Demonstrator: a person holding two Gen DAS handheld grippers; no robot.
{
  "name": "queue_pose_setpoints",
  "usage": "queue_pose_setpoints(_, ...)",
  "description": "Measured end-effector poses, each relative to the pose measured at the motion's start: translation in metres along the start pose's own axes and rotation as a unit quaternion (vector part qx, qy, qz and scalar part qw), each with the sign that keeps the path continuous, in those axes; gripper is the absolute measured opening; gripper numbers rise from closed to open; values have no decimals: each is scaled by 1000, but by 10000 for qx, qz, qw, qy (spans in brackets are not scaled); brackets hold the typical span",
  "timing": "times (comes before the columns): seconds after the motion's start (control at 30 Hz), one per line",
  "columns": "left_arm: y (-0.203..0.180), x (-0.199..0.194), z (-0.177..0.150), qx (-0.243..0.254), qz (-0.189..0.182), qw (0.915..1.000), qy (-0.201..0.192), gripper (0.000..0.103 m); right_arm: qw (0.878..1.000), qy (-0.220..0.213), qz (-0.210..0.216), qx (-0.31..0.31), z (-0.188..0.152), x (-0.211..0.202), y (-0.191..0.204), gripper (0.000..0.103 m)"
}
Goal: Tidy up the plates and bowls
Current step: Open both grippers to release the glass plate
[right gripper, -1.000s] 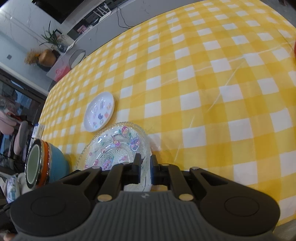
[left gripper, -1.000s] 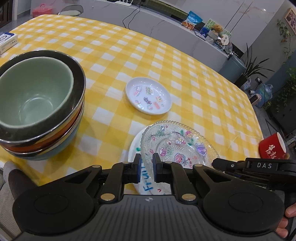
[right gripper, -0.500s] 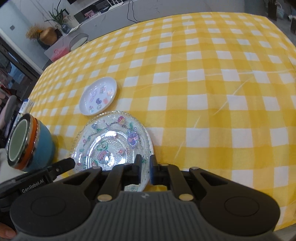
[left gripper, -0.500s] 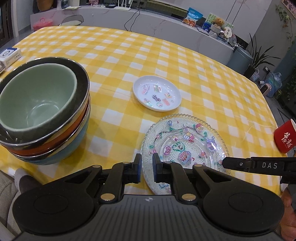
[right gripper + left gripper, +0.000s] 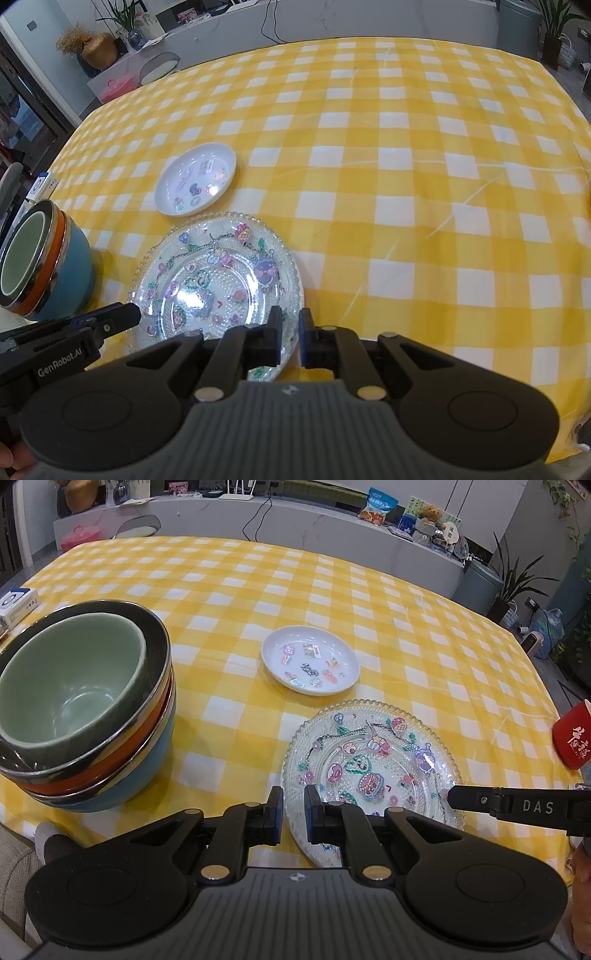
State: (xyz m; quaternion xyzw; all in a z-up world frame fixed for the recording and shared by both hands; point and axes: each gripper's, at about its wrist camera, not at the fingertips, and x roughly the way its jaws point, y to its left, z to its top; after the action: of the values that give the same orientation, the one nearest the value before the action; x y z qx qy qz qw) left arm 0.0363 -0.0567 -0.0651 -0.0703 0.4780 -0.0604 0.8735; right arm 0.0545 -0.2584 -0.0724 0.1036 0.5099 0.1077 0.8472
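The glass plate (image 5: 373, 768) lies flat on a white plate (image 5: 321, 849) near the front edge of the surface (image 5: 369, 602). The left tool (image 5: 293, 814), narrow, straddles its left rim; I judge it gripped. The right tool (image 5: 290, 338) has its jaws opening around the right rim, apparently releasing. The small white dish (image 5: 310, 664) lies just beyond, unstacked. The stacked bowls (image 5: 81, 709) stand clear to the left; a red cup (image 5: 574, 738) sits to the right.

A table under a yellow-and-white checked cloth (image 5: 332, 590) carries a stack of 4 nested bowls (image 5: 85, 709), a small white stickered dish (image 5: 310, 659), a clear glass plate (image 5: 373, 760) lying on a white plate, a red cup (image 5: 574, 734) and a small box (image 5: 16, 603).
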Motion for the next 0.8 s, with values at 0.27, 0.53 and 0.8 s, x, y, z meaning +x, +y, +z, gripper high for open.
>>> queue_pose_setpoints(0.27,-9,-9,8,173,116,9994,-265,21,9993,-346,65,79,3,-13,-4,30)
queue_pose_setpoints(0.53,-16,-13,34,297,256,9982,-454,28,9936,-1093,-80,291,10,-24,-5,67)
queue_pose_setpoints(0.8,-18,-17,72,444,316,9969,-573,37,9810,-1723,-103,891,17,-28,-15,78)
